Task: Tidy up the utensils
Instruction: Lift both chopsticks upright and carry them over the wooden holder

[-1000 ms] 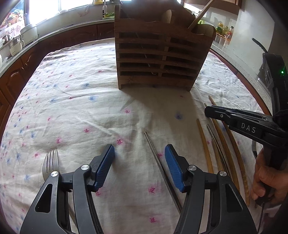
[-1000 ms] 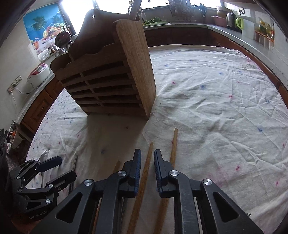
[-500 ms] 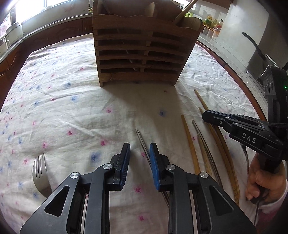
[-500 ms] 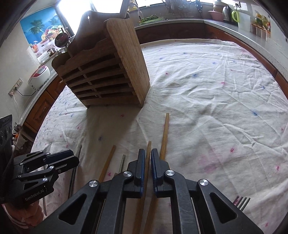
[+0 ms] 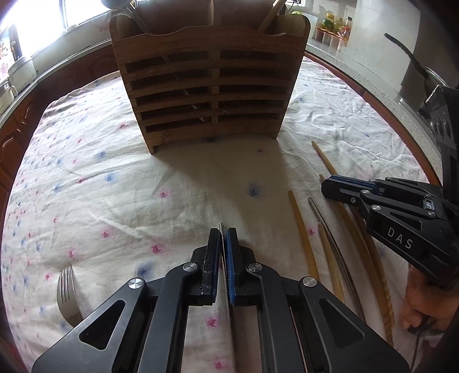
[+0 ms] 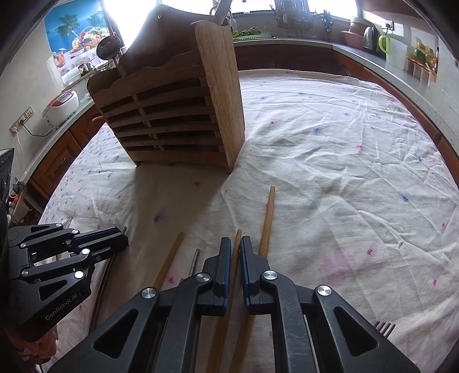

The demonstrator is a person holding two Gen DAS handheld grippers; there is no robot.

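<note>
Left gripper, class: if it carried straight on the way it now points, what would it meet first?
Probably the tablecloth just beyond its tips: the left gripper, shut on a metal chopstick, points steeply down. The wooden utensil holder stands farther ahead; depth is unclear.

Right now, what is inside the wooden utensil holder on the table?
In the wooden utensil holder, metal handles and a ladle rise from the left compartment, and a wooden handle from the right one. Their lower ends are mostly hidden behind the slats.
</note>
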